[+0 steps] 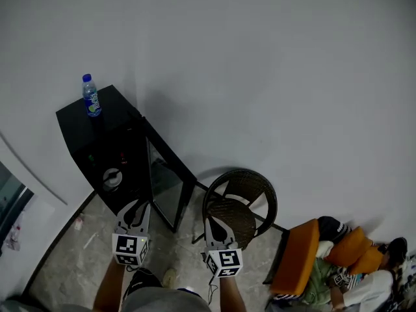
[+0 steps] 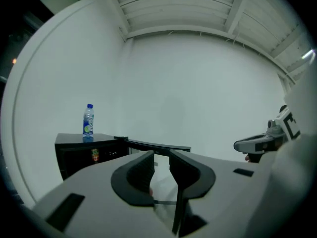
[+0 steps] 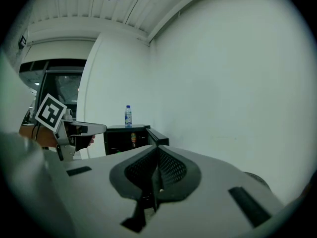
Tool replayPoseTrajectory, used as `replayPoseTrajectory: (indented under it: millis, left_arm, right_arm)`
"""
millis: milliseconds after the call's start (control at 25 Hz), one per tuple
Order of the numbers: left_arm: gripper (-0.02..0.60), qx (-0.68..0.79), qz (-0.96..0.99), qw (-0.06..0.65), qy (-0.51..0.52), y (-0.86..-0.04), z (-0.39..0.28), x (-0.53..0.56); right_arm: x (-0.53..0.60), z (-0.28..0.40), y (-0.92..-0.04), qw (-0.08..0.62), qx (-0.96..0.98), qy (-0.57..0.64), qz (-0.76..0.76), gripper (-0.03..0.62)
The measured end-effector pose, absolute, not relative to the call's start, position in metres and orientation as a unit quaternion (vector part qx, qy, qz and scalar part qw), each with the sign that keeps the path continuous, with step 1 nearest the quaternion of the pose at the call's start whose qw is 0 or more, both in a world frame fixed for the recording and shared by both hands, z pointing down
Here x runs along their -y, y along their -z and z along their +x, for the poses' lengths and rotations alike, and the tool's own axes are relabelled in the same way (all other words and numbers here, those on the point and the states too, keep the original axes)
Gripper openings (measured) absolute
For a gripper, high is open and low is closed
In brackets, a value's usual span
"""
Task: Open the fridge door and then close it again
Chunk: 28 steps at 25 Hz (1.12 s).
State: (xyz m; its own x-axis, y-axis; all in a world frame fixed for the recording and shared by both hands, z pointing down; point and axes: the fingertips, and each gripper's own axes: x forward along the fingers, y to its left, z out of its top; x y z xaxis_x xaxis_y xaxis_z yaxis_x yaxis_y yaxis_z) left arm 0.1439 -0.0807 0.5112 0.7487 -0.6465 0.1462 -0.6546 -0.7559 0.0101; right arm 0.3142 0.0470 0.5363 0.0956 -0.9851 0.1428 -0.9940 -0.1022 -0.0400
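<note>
Room: white wall, stone floor.
Mini fridge (image 1: pixel 97 142): ten o'clock, glass door (image 1: pixel 166 184) standing open.
Handling: likely stiff, light-swinging; push its free edge.
Left tongs (image 1: pixel 134 208): slightly spread, empty.
Right tongs (image 1: pixel 218 224): pressed together, empty.

The head view is lit evenly and softly, the white wall (image 1: pixel 273 64) being rendered pale grey. A faint shadow is thrown on the wall to the right of the black fridge (image 1: pixel 107 127), whose front is lost in darkness. In both gripper views the straight lines of the ceiling (image 2: pixel 198 14) are bowed by the wide-angle lens and the corners are cut off in black, and the near grey shells of the left gripper (image 2: pixel 161 157) and the right gripper (image 3: pixel 157 155) are shown dim and soft, while the far wall is kept fairly sharp.
</note>
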Motion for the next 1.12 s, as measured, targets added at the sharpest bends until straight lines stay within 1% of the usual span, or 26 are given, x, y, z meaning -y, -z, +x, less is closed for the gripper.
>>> replayPoseTrajectory:
  millis: [280,560,880,1120]
  left_arm:
    - [0.089,0.388,0.919,0.035,-0.066,-0.507,0.071,0.069]
    - [0.083,0.406,0.910,0.049,-0.069,-0.515,0.011,0.045]
    - [0.058,0.412,0.905,0.073,-0.077,-0.529,-0.040,0.019]
    - [0.021,0.422,0.900,0.079,-0.073,-0.533,-0.067,0.003]
  right_arm:
    - [-0.025,0.250,-0.528,0.035,0.712,-0.058,0.699,0.025]
    - [-0.030,0.198,-0.527,0.038,0.725,-0.056,0.685,0.025]
    - [-0.051,0.146,-0.529,0.055,0.729,-0.055,0.681,0.025]
    - [-0.074,0.124,-0.533,0.062,0.726,-0.058,0.683,0.025]
